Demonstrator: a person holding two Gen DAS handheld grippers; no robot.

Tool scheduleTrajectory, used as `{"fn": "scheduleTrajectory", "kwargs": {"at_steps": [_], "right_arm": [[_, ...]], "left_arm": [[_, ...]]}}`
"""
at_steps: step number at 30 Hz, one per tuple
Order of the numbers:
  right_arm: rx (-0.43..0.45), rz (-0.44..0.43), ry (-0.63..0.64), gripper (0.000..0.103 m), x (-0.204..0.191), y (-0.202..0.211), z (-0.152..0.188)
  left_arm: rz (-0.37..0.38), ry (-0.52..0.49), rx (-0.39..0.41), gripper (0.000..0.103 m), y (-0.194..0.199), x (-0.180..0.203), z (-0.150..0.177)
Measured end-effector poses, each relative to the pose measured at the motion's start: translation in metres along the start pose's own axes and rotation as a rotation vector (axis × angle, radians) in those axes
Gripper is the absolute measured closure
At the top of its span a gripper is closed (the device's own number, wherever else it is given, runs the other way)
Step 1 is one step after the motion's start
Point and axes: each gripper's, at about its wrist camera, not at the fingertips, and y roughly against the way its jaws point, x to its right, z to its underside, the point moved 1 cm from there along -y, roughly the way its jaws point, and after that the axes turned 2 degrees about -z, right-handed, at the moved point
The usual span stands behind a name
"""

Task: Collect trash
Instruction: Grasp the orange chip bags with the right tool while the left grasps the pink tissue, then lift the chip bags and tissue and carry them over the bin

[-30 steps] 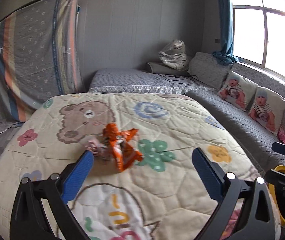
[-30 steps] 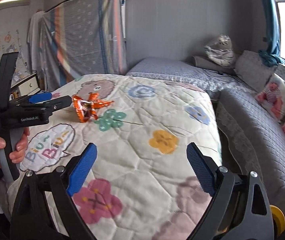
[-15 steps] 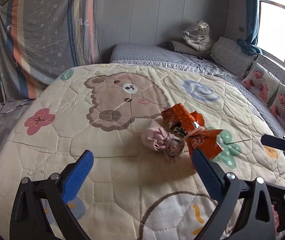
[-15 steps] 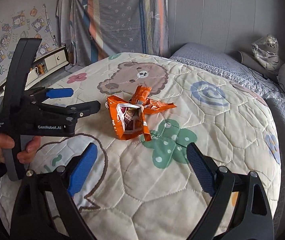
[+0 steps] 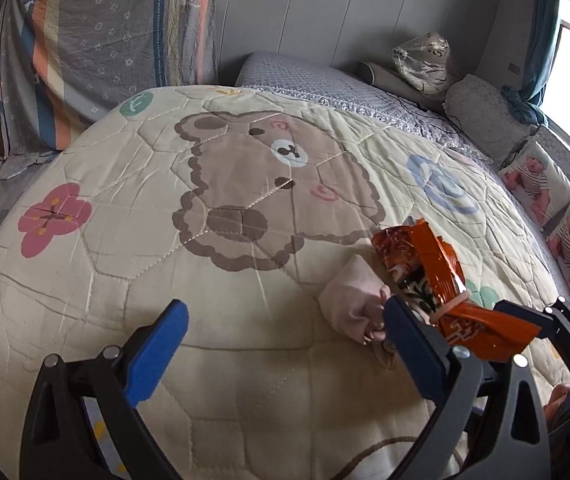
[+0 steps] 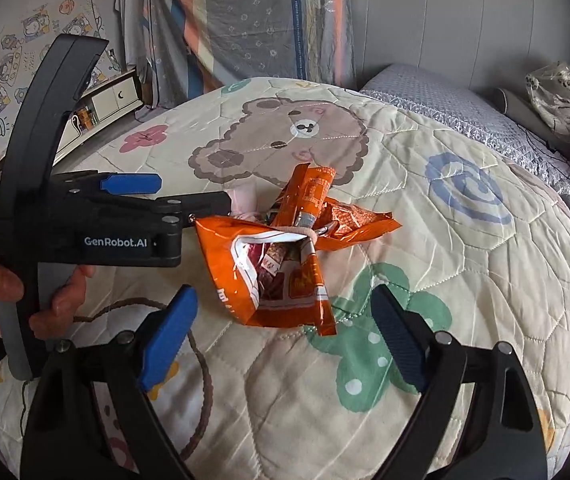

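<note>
Right wrist view: right gripper (image 6: pixel 285 332), fingers wide and closing on nothing, faces the orange snack wrapper (image 6: pixel 285 264) lying on the bed quilt (image 6: pixel 465 280); light, crinkly, slippery foil, probably best pinched at its banded neck. Left wrist view alone shows the pink crumpled wad (image 5: pixel 351 300) beside it; left gripper (image 5: pixel 285 344) wide, empty.

A cartoon-print quilt (image 6: pixel 465 280) covers the bed, with orange wrappers (image 6: pixel 281 264) and a pink pouch (image 5: pixel 351 300) on it.
</note>
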Motion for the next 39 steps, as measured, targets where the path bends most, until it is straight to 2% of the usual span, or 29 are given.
{"fn": "scheduleTrajectory", "kwargs": {"at_steps": [6,9,12,13,15,17,20,25,28,30,32,39], "right_arm": [[-0.03,-0.003,-0.028,0.025,0.007,-0.014,-0.004],[-0.041,-0.006,-0.039,0.033,0.011,-0.019,-0.005],[-0.052,-0.013,-0.056,0.045,0.015,-0.022,-0.005],[-0.058,-0.017,-0.062,0.053,0.016,-0.023,-0.006],[-0.063,-0.022,-0.071,0.057,0.019,-0.025,-0.006],[-0.072,-0.028,-0.089,0.067,0.023,-0.026,-0.007],[-0.074,-0.043,-0.124,0.075,0.03,-0.024,-0.008],[-0.055,-0.008,-0.147,0.08,0.041,-0.017,-0.009],[-0.041,0.013,-0.163,0.08,0.05,-0.01,-0.01],[-0.024,0.021,-0.17,0.08,0.055,-0.003,-0.011],[-0.005,0.027,-0.18,0.08,0.06,0.006,-0.012],[0.032,0.045,-0.199,0.08,0.069,0.032,-0.007]], "left_arm": [[0.017,0.001,-0.016,0.008,-0.008,0.006,-0.006],[0.027,0.011,-0.025,0.011,-0.013,0.007,-0.011],[0.03,0.004,-0.029,0.017,-0.017,0.01,-0.014],[0.043,0.009,-0.033,0.021,-0.017,0.012,-0.015],[0.053,0.0,-0.04,0.027,-0.018,0.017,-0.015],[0.052,-0.016,-0.037,0.035,-0.018,0.021,-0.017],[0.061,-0.022,-0.041,0.042,-0.019,0.025,-0.019],[0.062,-0.065,-0.034,0.063,-0.018,0.036,-0.021],[0.055,-0.086,-0.028,0.072,-0.017,0.04,-0.023],[0.046,-0.086,-0.023,0.075,-0.016,0.041,-0.023],[0.036,-0.093,-0.018,0.083,-0.015,0.042,-0.024],[0.037,-0.075,-0.008,0.088,-0.013,0.033,-0.024]]}}
